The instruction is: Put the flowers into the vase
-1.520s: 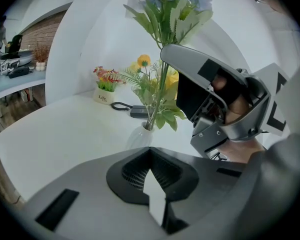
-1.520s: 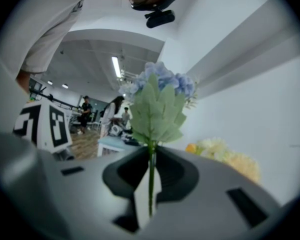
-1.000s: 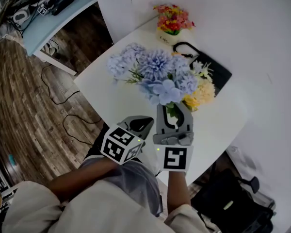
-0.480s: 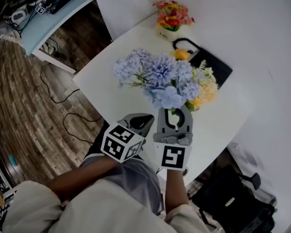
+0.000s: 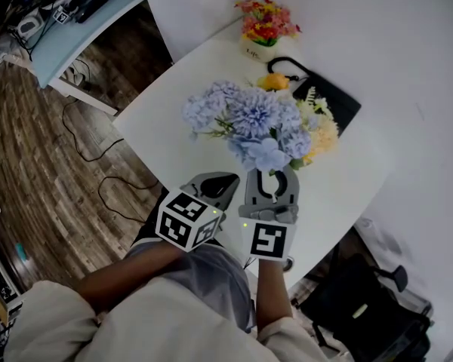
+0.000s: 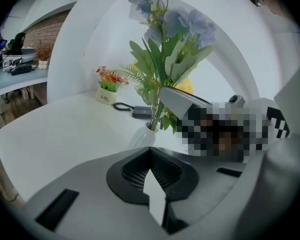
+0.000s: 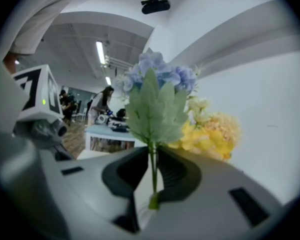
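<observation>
Head view: white table [image 5: 174,138] over a wooden floor [image 5: 53,164]. The blue flowers [image 5: 251,119] stand as a full bunch near the table's middle, with yellow flowers [image 5: 322,137] touching their right side. Far side of the table: a small pot of red and yellow flowers [image 5: 264,26] and, to its right, a black pouch [image 5: 334,102]. The right gripper [image 5: 272,178] sits at the near edge of the bunch, jaw tips tucked under the blooms. The left gripper [image 5: 223,182] lies just beside it on the left, its tip short of the flowers. The vase is hidden by the blooms in this view. Left gripper view: jaws pressed fully together, nothing between them. Just past the tips stands the white vase [image 6: 141,138] on the table. Green stems [image 6: 157,111] run down to its mouth; how deep they go in cannot be told. The grey jaw of the right gripper crosses the stems from the right, above the vase. Right gripper view: jaws narrowed onto a single thin green stem [image 7: 152,171], which stands upright in the gap and is pinched between the pads. A broad leaf [image 7: 152,109] and the blue blooms rise straight above the jaws, with the yellow flowers to the right of them.
</observation>
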A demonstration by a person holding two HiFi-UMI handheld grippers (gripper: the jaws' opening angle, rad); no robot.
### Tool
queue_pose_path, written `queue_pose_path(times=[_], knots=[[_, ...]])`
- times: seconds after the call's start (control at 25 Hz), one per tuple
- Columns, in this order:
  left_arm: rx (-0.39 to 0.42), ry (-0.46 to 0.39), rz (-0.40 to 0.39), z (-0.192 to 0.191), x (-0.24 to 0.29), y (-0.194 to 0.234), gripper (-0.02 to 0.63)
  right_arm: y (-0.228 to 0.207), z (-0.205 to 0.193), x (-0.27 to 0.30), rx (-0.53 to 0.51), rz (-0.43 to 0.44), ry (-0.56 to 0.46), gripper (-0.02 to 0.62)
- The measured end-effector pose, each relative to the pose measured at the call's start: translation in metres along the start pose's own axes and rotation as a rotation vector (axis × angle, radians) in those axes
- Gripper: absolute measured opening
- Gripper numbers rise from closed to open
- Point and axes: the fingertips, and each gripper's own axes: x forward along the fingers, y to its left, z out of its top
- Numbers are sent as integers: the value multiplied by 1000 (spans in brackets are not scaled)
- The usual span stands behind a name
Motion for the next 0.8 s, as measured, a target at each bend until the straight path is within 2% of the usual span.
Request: queue_pose_path(times=[0.44,0.68,0.8], knots=[[-1,-59,20,12,-7,3,25,6,-19,-10,-7,13,66,61],[67,-109,39,16,-14,1,25,13,-26,-16,-12,41,83,69],[76,-122,36,15,-17,-3,25,13,-29,-18,-3,40,91,72]])
